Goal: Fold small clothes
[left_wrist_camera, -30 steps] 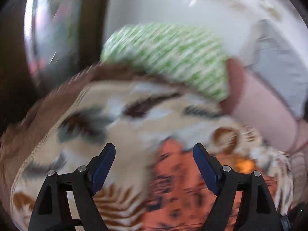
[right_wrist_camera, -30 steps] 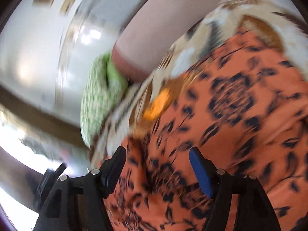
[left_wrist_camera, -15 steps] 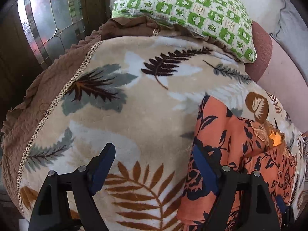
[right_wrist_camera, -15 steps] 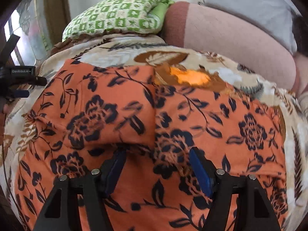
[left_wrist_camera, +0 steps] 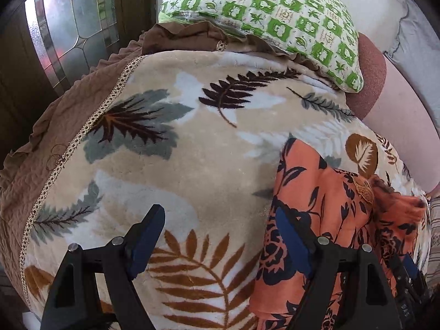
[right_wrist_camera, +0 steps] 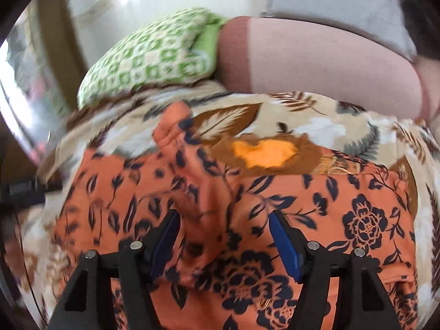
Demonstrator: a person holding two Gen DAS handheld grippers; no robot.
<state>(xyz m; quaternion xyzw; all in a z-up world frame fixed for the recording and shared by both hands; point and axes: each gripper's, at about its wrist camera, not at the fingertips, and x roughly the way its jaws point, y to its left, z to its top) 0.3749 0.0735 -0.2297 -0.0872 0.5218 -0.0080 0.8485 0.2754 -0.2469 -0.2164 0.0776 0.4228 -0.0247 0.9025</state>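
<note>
An orange garment with dark blue flowers (right_wrist_camera: 343, 220) lies spread on a leaf-patterned blanket (left_wrist_camera: 192, 151). In the left wrist view the garment (left_wrist_camera: 330, 206) fills the lower right. My left gripper (left_wrist_camera: 220, 222) is open just above the blanket, with its right finger (left_wrist_camera: 288, 233) at the garment's left edge and nothing between the jaws. My right gripper (right_wrist_camera: 224, 231) is open low over the garment. A raised ridge of orange cloth (right_wrist_camera: 198, 181) runs up from between its fingers, and the pads stand apart from it. This view is blurred.
A green-and-white checked pillow (left_wrist_camera: 275, 13) rests at the far end of the bed on a brown quilted cover (left_wrist_camera: 55, 137). A pink bolster (right_wrist_camera: 316, 63) lies along the right. A leaded glass window (left_wrist_camera: 71, 27) stands at the left.
The left view dropped toward the blanket, sharpened and then held still. The right view rolled upright and shifted, and the garment's flat left flap now stands bunched in a ridge.
</note>
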